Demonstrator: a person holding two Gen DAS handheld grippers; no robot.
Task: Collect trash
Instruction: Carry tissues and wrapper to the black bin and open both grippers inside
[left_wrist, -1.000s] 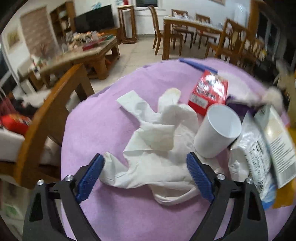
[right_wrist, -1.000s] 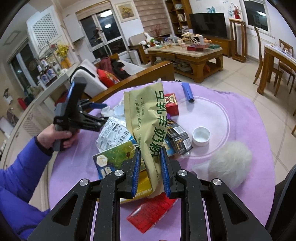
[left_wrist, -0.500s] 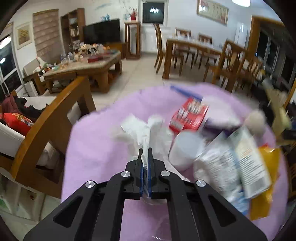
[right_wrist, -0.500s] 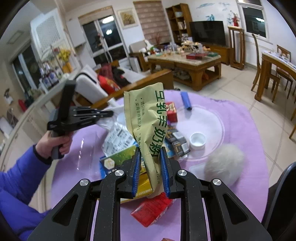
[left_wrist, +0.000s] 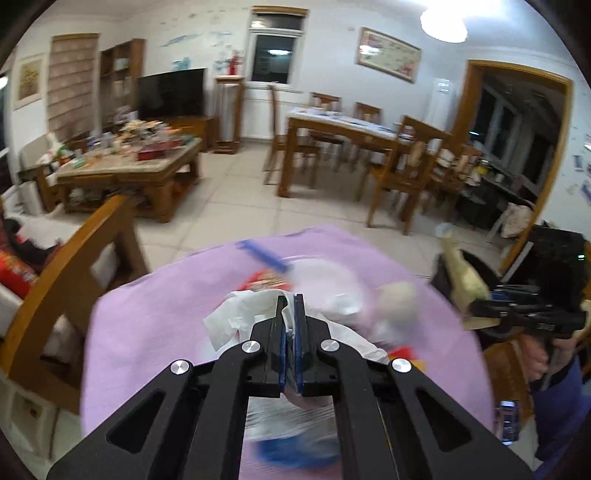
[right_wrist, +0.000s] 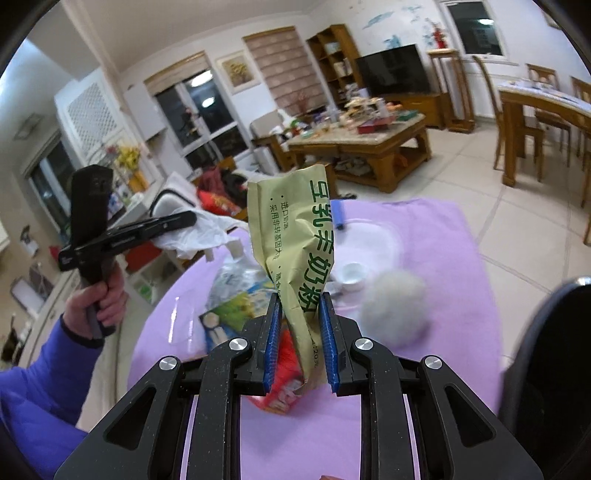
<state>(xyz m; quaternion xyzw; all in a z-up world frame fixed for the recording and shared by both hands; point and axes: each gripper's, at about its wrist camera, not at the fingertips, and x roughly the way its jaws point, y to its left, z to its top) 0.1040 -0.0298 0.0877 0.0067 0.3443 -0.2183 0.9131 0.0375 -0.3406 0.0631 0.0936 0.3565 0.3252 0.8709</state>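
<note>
Left wrist view: the left hand-held gripper (left_wrist: 290, 325) is clamped right down on a crumpled white tissue (left_wrist: 236, 317), jaws squeezed together with only the paper between them. The tissue bunches out to the left of the fingers and hangs clear above the purple-covered counter (left_wrist: 155, 317), so it looks lifted rather than dragged. Beneath it the remaining litter is a blur: a red packet (left_wrist: 264, 282), a blue strip (left_wrist: 264, 254) near the far edge, something blue and white close under the gripper. Off to the right, the right hand-held gripper (left_wrist: 491, 295) holds its bag out past the counter edge, beside a dark bin-like shape (left_wrist: 480, 273); probably where the rubbish goes, though I can't say for sure.

Right wrist view: the right hand-held gripper (right_wrist: 298, 332) is closed partway on a tall yellow-green bag (right_wrist: 295, 240) with green lettering. The blue pads pinch its narrow lower part, which keeps the bag standing upright and clear of the pile. On the counter (right_wrist: 424, 240) below sit a small white cup (right_wrist: 352, 273), a grey fluffy ball (right_wrist: 397, 306), a green-and-white packet (right_wrist: 229, 314) and a red wrapper (right_wrist: 284, 354). At left, a hand (right_wrist: 98, 302) in a blue sleeve raises the left hand-held gripper (right_wrist: 184, 221) with the tissue (right_wrist: 199, 232) trailing from its tip.

Both grippers loaded, plenty of litter left to clear.
</note>
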